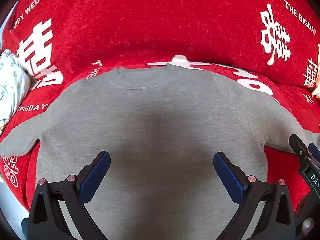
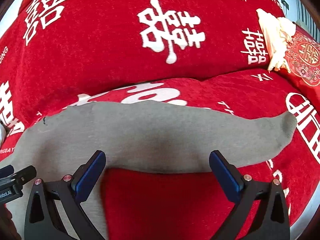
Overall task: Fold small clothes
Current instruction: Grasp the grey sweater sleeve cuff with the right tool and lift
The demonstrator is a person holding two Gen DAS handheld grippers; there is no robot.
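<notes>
Grey top (image 1: 156, 120) spread flat, neckline away, on red sofa cover (image 1: 140, 20); both sleeves out to the sides, right sleeve (image 2: 230, 138) stretched toward its cuff. No fold visible yet, so judged at the first step. Left hand-held gripper (image 1: 162, 172) wide apart over the body, holding nothing. Right hand-held gripper (image 2: 158, 170) wide too, empty, just at the right sleeve's lower edge. Next likely: pinch that sleeve and carry it inward across the body. Patterned cloth (image 1: 10, 84) off to the left.

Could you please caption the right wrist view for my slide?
Open right gripper hovers over a grey shirt's sleeve on a red cover.
</notes>
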